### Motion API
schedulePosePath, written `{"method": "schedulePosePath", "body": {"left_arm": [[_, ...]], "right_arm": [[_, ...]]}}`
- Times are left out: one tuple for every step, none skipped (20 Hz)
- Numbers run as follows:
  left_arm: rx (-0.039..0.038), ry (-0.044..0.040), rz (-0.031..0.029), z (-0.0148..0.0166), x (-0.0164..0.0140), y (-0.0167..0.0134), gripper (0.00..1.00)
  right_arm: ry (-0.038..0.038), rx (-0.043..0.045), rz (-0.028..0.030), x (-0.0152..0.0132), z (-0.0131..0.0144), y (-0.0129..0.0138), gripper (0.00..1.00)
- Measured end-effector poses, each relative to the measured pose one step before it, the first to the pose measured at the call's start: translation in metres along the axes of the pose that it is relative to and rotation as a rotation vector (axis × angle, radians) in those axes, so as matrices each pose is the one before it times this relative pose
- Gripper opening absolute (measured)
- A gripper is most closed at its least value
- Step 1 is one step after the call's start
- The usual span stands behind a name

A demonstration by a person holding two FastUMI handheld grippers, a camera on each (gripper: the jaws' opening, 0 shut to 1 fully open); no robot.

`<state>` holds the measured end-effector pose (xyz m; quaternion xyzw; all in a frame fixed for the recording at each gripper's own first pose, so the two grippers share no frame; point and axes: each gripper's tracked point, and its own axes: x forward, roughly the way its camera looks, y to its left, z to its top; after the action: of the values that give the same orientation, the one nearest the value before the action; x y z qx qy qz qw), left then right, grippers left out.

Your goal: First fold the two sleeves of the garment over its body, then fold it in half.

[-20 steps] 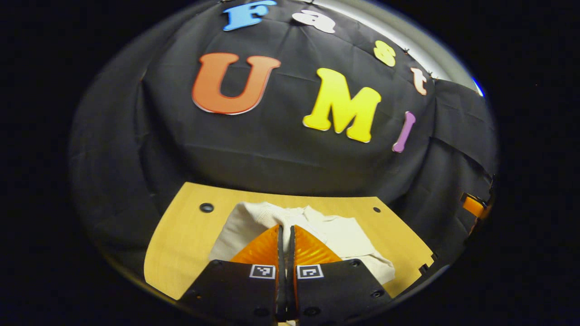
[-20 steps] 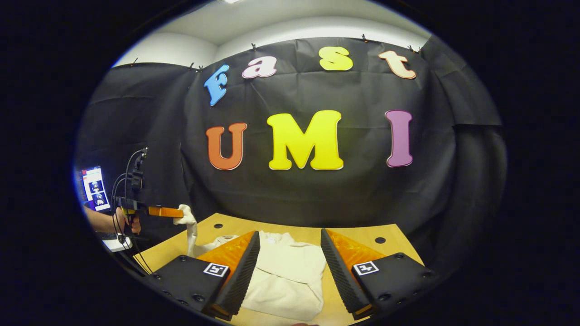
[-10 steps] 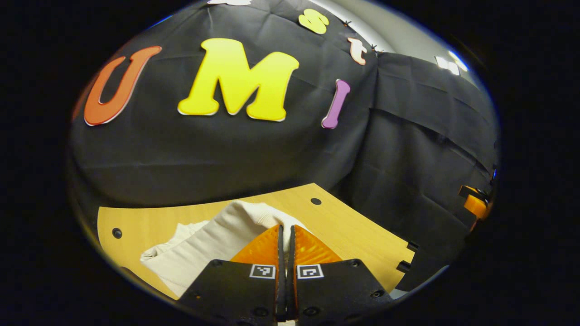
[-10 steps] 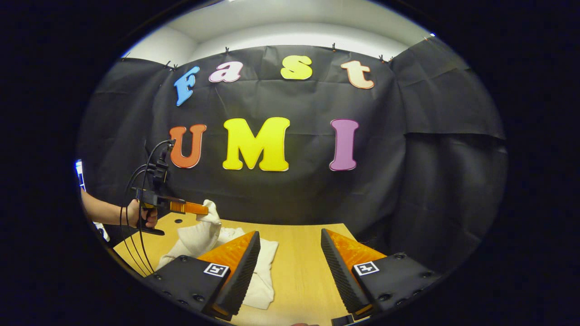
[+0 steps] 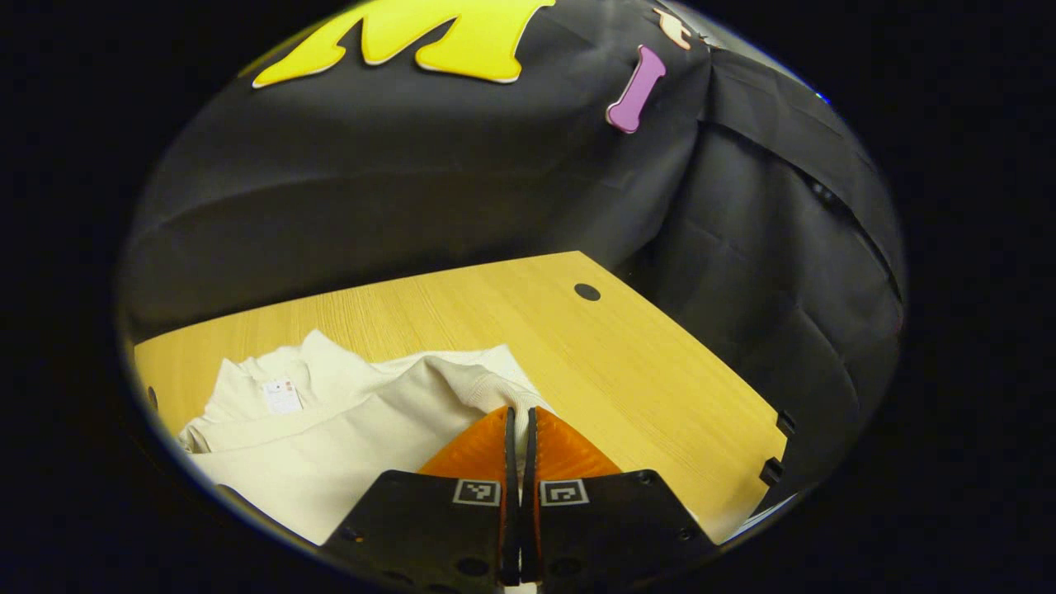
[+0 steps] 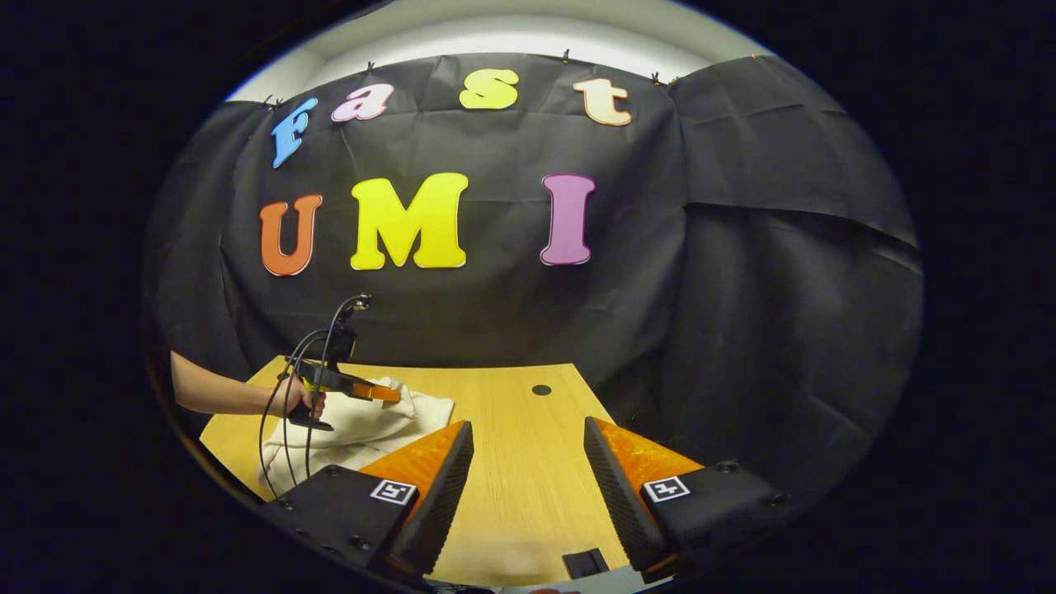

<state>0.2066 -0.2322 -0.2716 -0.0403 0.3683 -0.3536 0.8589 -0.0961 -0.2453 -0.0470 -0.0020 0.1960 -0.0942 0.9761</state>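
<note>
A cream garment (image 5: pixel 330 429) lies on the wooden table (image 5: pixel 627 371), its collar and neck tag toward the far side. My left gripper (image 5: pixel 519 410) is shut on the ribbed cuff of a sleeve (image 5: pixel 495 392), held low over the garment's body near its right edge. In the right gripper view that same left gripper (image 6: pixel 396 394) sits over the garment (image 6: pixel 363 425), held by a person's hand (image 6: pixel 309 403). My right gripper (image 6: pixel 528 433) is open with nothing between its fingers, above bare table to the right of the garment.
Round holes mark the tabletop (image 5: pixel 586 291) (image 6: pixel 541 389). The table's right edge has notches (image 5: pixel 780 445), with black cloth beyond it. A small black piece (image 6: pixel 587 563) lies at the table's near edge. Cables hang from the left gripper (image 6: pixel 289 412).
My left gripper has carried the sleeve cuff down and across onto the garment's body. My right gripper has swung to the right, away from the garment, staying open.
</note>
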Motion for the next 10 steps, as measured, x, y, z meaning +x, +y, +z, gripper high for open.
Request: {"method": "schedulePosePath", "body": {"left_arm": [[-0.02365, 0.00539, 0.0007, -0.00263, 0.00989, 0.00585, 0.04], [-0.0193, 0.00847, 0.00357, -0.00192, 0.00733, 0.00596, 0.06], [-0.01514, 0.00497, 0.00401, -0.00804, 0.00843, 0.00041, 0.09], [-0.01783, -0.0002, -0.00372, -0.00236, 0.00753, 0.00294, 0.12], [-0.01053, -0.00815, 0.00701, 0.0009, 0.00047, 0.00208, 0.13], [-0.0133, -0.02011, -0.01185, 0.00347, 0.00316, -0.00341, 0.22], [-0.01967, -0.02709, -0.02096, 0.00517, -0.00056, -0.00691, 0.29], [-0.02029, -0.01559, -0.02892, 0.00268, -0.00081, -0.00858, 0.45], [-0.00549, -0.00303, -0.00281, 0.00154, -0.00383, -0.00399, 0.52], [-0.00036, -0.00115, 0.01212, -0.0005, -0.00326, 0.00169, 0.67]], "right_arm": [[0.01465, -0.00249, -0.00615, 0.00121, -0.00283, -0.00124, 0.84], [0.01184, -0.00132, -0.00267, 0.00122, -0.00188, 0.00034, 0.84], [0.00953, -0.00301, -0.00117, 0.00078, -0.00156, 0.00085, 0.84], [0.00855, -0.00547, -0.0011, 0.00242, -0.00076, 0.00129, 0.84], [0.00546, -0.00577, 0.00237, 0.00139, 0.00029, 0.002, 0.84], [0.00299, -0.00778, 0.00212, 0.00121, 0.00032, 0.00291, 0.84], [0.00075, -0.00549, 0.00621, 0.00177, 0.00196, 0.00316, 0.84], [-0.00004, -0.00382, 0.00843, 0.00153, 0.00176, 0.00424, 0.84], [-0.0028, -0.00329, 0.01012, 0.00168, 0.00253, 0.00424, 0.84], [-0.00552, -0.00294, 0.01145, 0.00174, 0.00278, 0.0058, 0.84]]}}
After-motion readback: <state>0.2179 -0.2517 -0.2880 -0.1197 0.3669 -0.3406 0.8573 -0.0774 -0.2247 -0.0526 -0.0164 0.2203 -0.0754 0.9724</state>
